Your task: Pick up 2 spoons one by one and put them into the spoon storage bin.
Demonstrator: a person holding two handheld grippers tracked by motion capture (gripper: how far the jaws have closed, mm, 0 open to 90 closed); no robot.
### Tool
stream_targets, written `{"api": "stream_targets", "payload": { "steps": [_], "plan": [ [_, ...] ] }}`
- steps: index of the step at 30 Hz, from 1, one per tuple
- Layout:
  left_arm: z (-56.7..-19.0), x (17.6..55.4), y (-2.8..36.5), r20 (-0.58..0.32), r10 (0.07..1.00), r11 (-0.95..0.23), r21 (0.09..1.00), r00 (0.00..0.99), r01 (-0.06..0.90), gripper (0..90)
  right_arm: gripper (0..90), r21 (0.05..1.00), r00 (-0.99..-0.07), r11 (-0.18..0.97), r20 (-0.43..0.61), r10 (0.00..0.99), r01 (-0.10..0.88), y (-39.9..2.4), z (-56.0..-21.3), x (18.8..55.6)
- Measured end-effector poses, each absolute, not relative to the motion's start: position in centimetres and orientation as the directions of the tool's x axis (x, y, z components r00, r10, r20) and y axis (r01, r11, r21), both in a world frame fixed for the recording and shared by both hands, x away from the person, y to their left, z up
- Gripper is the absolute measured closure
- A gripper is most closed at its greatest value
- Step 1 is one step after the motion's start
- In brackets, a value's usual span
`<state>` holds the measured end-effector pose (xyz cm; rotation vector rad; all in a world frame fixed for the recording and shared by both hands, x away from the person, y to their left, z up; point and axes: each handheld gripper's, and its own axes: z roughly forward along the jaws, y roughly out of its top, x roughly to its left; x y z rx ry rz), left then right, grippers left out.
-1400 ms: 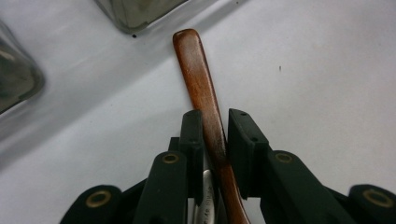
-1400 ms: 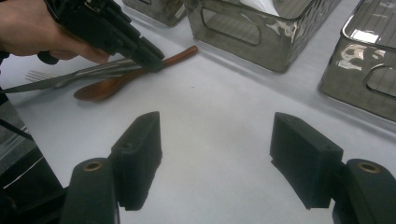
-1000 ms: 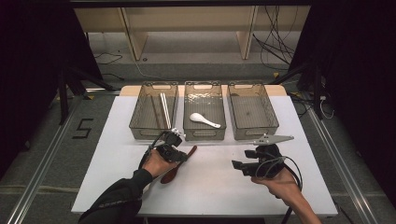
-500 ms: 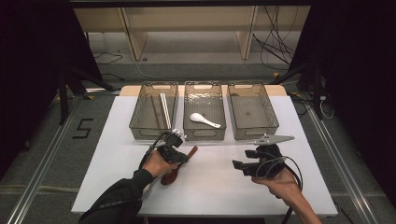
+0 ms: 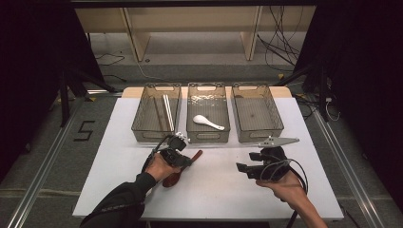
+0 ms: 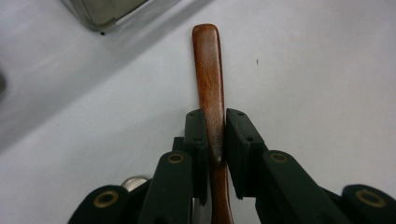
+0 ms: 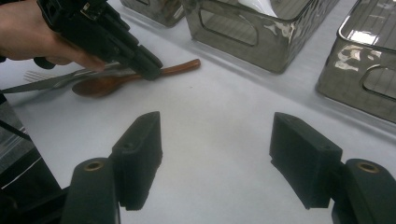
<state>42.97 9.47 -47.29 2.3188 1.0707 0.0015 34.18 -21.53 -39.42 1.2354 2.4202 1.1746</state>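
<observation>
A brown wooden spoon (image 5: 196, 154) lies on the white table (image 5: 214, 194) in front of the left and middle bins. My left gripper (image 5: 186, 161) is shut on its handle. In the left gripper view the pads press both sides of the wooden spoon (image 6: 208, 60), and the jaws have just tightened slightly on it. The right gripper view shows the spoon (image 7: 100, 86) lying flat with the left gripper (image 7: 147, 67) on it. My right gripper (image 5: 246, 164) hovers over bare table at the right front. Its jaws (image 7: 217, 154) stand open with nothing between them.
Three clear bins stand in a row at the back: the left bin (image 5: 142, 128) holds long metal sticks, the middle bin (image 5: 207, 135) a white spoon (image 5: 207, 122), and the right bin (image 5: 259, 133) nothing I can see. A metal fork (image 7: 35, 74) lies beside the wooden spoon.
</observation>
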Motion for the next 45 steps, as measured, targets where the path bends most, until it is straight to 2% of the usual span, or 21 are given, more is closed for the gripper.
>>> {"api": "stream_targets", "payload": {
  "steps": [4,6,32,45],
  "plan": [
    [-46.9,43.0,9.7,-0.241,0.694,-0.499,0.518,0.678,0.695,79.9,35.0,0.720,-0.635,0.338,0.183,0.750,0.606,-21.6,-39.4,34.2],
    [-46.4,43.2,10.1,-0.258,0.698,-0.472,0.535,0.668,0.701,84.7,35.1,0.721,-0.635,0.337,0.183,0.750,0.606,-21.7,-39.4,34.2],
    [-46.7,42.6,9.2,-0.182,0.673,-0.548,0.527,0.716,0.650,84.6,35.2,0.720,-0.637,0.339,0.183,0.749,0.606,-21.6,-39.4,34.2],
    [-45.8,42.9,9.9,-0.242,0.676,-0.486,0.563,0.696,0.669,84.6,35.3,0.721,-0.637,0.337,0.184,0.749,0.605,-21.6,-39.4,34.2]
  ]
}}
